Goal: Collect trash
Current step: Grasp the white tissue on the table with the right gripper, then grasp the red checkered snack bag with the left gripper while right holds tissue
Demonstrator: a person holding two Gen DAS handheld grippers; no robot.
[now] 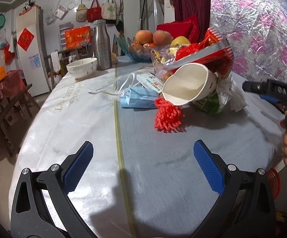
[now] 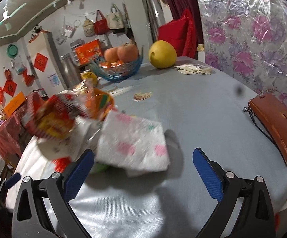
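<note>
A heap of trash lies on the grey tablecloth [image 1: 143, 158]: a tipped white paper cup [image 1: 189, 84], red snack wrappers [image 1: 209, 53], a red net bag [image 1: 168, 116], a blue face mask [image 1: 137, 99] and a green wrapper [image 1: 212, 104]. My left gripper [image 1: 143, 168] is open and empty, a short way in front of the heap. In the right wrist view the heap is blurred: a white patterned napkin [image 2: 135, 140], red wrappers [image 2: 52, 117] and the cup [image 2: 52, 148]. My right gripper [image 2: 143, 172] is open, with the napkin just ahead of its left finger [image 2: 78, 174].
A blue glass fruit bowl [image 2: 121, 69] with apples, a yellow pomelo [image 2: 162, 54], a steel bottle [image 1: 101, 45] and a white bowl [image 1: 82, 67] stand at the back. A brown wallet [image 2: 278, 127] lies at the right edge. More paper scraps [image 2: 195, 68] lie by the pomelo.
</note>
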